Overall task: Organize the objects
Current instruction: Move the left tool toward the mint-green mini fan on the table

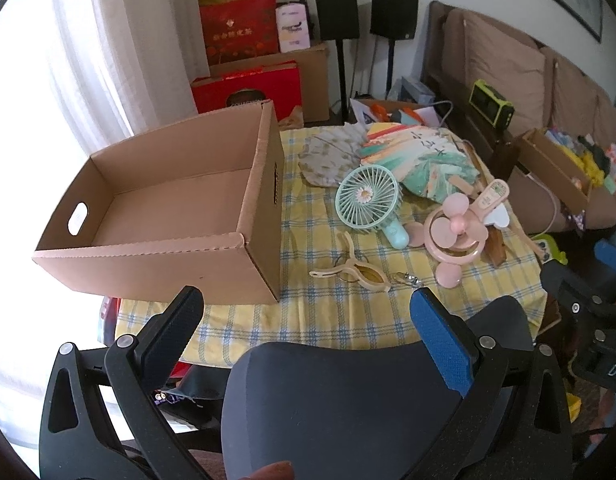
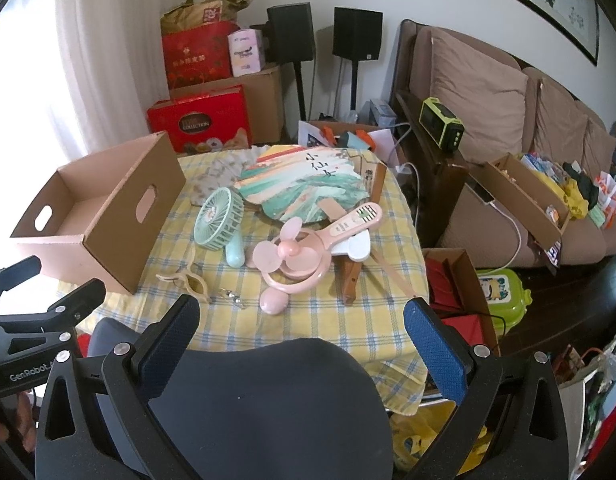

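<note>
An empty cardboard box (image 1: pixel 176 208) (image 2: pixel 92 216) stands on the left of a table (image 1: pixel 340 320) (image 2: pixel 348 320) with a yellow checked cloth. To its right lie a mint hand fan (image 1: pixel 368 200) (image 2: pixel 220 220), a pink hand fan (image 1: pixel 456 236) (image 2: pixel 296 256), a painted paper fan (image 1: pixel 420 156) (image 2: pixel 308 184), a beige clip (image 1: pixel 356 272) (image 2: pixel 188 278) and a small metal key clasp (image 1: pixel 406 279) (image 2: pixel 232 296). My left gripper (image 1: pixel 308 304) hangs open short of the table's near edge, nothing between its fingers. My right gripper (image 2: pixel 302 312) is likewise open and empty.
A dark chair back (image 1: pixel 348 400) (image 2: pixel 260 400) sits just under both grippers. A brown sofa (image 2: pixel 508 120) with an open carton of items (image 2: pixel 524 196) is on the right. Red gift boxes (image 2: pixel 200 120) and speakers (image 2: pixel 356 32) stand behind. Boxes and a green case (image 2: pixel 504 296) crowd the floor.
</note>
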Available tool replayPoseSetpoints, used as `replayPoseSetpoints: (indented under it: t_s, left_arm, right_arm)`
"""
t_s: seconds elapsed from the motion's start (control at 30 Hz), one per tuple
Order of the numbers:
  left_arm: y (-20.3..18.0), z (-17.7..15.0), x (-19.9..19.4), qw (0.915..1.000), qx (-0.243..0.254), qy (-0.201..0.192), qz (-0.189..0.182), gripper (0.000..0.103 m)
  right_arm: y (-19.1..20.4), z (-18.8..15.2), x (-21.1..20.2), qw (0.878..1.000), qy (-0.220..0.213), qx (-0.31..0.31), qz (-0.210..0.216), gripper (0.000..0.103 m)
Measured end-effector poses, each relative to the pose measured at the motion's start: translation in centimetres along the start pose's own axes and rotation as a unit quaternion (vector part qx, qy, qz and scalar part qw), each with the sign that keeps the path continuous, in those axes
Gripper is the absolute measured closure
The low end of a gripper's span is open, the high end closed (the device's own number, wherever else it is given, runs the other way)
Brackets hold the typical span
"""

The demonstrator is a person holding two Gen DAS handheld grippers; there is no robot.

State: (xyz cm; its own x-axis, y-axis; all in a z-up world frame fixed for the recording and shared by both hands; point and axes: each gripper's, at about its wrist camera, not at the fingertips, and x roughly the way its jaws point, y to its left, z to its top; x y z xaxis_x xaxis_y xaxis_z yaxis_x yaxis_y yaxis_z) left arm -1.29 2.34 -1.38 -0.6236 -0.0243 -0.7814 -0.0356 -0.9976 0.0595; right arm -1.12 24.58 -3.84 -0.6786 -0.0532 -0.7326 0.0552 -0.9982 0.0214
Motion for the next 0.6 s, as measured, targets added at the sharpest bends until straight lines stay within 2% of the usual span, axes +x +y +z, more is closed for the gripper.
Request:
replayPoseSetpoints:
  t_s: [0.23,0.4,0.5,0.6]
  left_arm:
    - [-0.3,0.3,0.9,0.9999,0.005,0.004,-0.008,0.000]
    - [-0.8,0.4,1.2,0.9970,0.013,-0.008,-0.075,0.000]
    - [-0.8,0.6,1.6,0.9969,0.010,-0.006,-0.078,0.000]
    - [-0.6,0.5,2.4,0.9962,0.000,0.003,-0.087,0.000]
  right_arm:
    - [-0.8,0.3,0.7,1.000,0.001,0.000,0.004,0.000]
    - [-2.9,1.3,2.2,0.998,0.016,0.027,0.048,0.000]
    - [-5.2,1.9,3.7,0.996,0.043,0.066,0.051,0.000]
    - [-6.6,2.2,4.0,0.996,0.035,0.079,0.035,0.000]
